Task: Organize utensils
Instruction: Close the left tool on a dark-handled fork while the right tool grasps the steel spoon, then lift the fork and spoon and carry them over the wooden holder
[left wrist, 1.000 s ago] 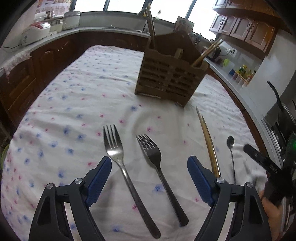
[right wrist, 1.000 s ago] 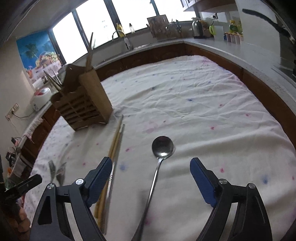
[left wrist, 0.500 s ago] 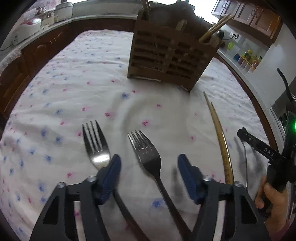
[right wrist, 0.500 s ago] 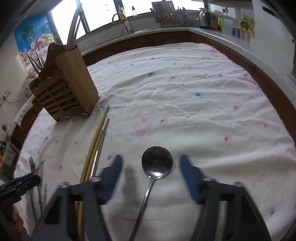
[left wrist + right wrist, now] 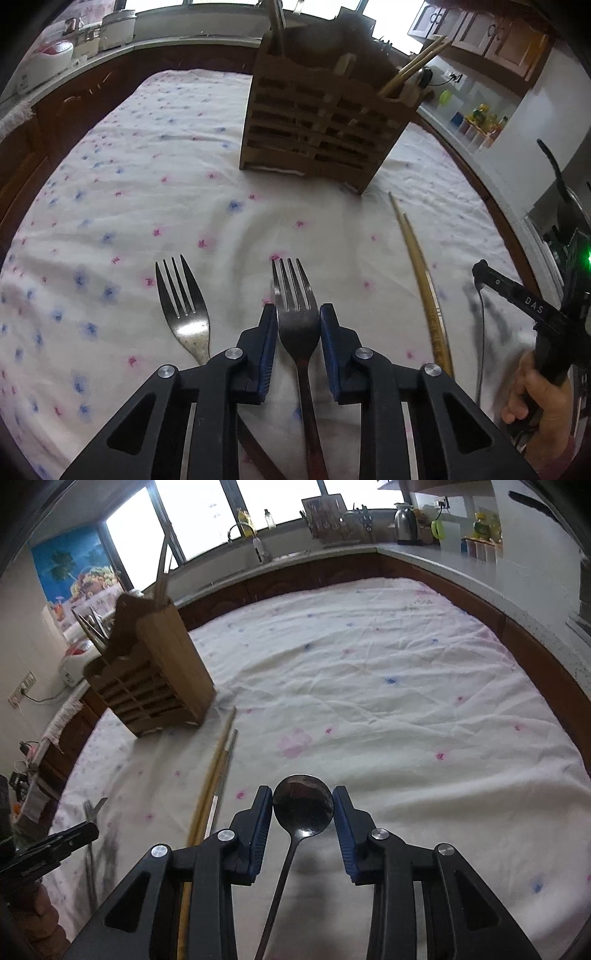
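In the left wrist view my left gripper is shut on the head of the right fork, which lies on the flowered cloth. A second fork lies just left of it. In the right wrist view my right gripper is shut on the bowl of a metal spoon lying on the cloth. A pair of chopsticks lies to its left; they also show in the left wrist view. A wooden slatted utensil holder stands beyond, holding several utensils; it also shows in the right wrist view.
Dark wooden cabinets and a grey counter ring the table. A kettle, bottles and a sink tap stand by the windows. A rice cooker sits on the left counter. The right gripper's body shows at the right of the left wrist view.
Both grippers moved forward and down and closed: the left onto the right fork's head, the right onto the spoon's bowl. Both were wide open a second ago.
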A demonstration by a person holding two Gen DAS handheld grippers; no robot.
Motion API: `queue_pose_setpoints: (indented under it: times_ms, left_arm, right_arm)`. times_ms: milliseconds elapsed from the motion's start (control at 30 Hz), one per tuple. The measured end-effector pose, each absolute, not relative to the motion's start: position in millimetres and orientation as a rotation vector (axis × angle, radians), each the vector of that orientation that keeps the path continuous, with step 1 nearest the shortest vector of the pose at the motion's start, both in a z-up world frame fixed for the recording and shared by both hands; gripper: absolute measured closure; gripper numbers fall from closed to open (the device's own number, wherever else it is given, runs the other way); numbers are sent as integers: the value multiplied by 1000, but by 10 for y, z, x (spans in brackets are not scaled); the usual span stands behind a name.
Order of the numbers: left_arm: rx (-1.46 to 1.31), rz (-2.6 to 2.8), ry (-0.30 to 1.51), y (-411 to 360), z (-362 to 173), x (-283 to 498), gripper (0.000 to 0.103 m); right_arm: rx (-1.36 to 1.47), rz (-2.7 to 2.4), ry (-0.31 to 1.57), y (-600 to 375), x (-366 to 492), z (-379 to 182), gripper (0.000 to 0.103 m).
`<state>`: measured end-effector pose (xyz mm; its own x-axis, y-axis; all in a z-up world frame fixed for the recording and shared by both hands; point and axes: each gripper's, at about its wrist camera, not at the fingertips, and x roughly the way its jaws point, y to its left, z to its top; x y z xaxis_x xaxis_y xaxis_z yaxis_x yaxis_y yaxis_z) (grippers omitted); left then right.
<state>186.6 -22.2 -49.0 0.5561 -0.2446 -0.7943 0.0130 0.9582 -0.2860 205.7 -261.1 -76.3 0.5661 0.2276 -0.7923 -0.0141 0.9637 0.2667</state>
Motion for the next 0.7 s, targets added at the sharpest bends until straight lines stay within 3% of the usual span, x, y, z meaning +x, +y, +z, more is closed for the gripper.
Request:
queue_pose_setpoints:
  times_ms: [700]
  left_arm:
    - [-300, -246, 795, -17, 204, 1208, 82]
  right_arm:
    - [248, 190, 797, -2510, 1671, 23, 70]
